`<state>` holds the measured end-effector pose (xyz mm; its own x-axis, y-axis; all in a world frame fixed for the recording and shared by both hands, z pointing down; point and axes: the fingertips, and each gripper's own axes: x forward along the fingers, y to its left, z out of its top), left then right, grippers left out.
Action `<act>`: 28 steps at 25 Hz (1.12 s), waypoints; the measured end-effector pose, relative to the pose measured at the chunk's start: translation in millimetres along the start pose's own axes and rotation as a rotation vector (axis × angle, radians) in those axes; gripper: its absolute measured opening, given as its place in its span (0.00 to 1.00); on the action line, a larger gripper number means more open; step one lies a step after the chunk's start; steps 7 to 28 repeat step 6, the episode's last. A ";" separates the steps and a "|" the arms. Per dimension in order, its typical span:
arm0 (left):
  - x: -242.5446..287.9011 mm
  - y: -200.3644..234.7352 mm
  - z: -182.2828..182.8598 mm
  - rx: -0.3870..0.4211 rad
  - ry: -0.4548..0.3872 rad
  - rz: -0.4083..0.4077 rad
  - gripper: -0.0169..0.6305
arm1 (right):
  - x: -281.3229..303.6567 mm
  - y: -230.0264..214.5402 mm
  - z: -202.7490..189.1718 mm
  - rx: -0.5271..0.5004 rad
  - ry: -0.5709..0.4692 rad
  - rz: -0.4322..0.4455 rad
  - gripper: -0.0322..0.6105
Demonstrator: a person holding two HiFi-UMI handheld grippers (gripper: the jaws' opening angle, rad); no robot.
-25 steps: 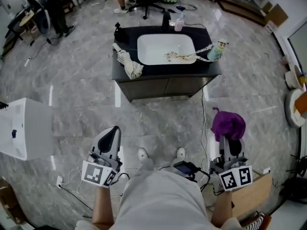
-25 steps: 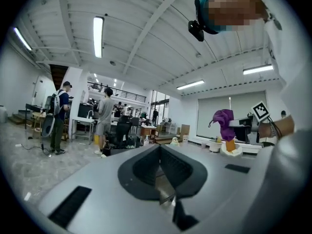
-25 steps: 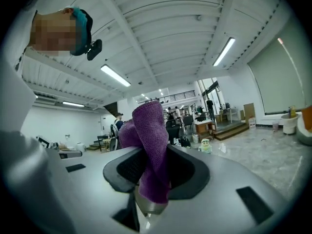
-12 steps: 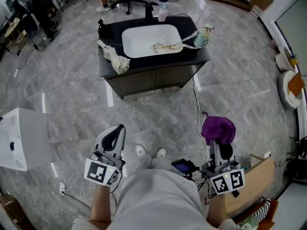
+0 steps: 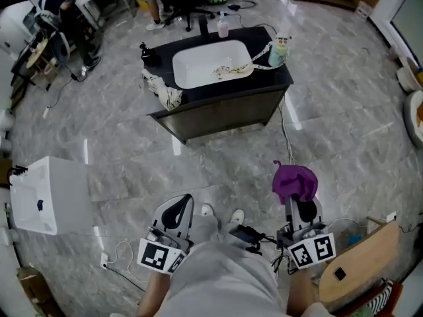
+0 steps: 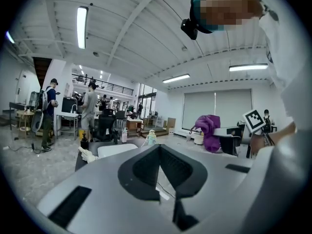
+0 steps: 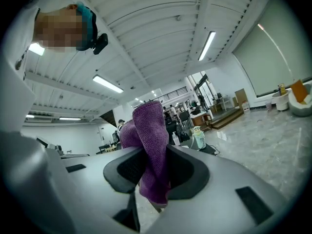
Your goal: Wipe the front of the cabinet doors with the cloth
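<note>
No wiping has begun. The dark grey cabinet doors (image 5: 228,116) under the white basin (image 5: 210,63) stand well apart from the person, across the marble floor (image 5: 218,164). The fluffy purple microfibre cloth (image 5: 295,182) is clenched upright in the fingers of the right gripper (image 7: 155,167). The left gripper (image 6: 158,165) has its fingers pressed together on nothing. From above, the door fronts show only as a steep, narrow strip, so any dirt on them probably cannot be judged.
</note>
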<state>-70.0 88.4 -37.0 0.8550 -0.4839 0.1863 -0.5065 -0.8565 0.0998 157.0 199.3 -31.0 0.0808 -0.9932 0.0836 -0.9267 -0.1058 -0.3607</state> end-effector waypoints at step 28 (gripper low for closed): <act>-20.0 -5.2 -12.8 -0.019 0.041 -0.010 0.03 | -38.7 14.9 7.2 0.004 -0.010 -0.001 0.24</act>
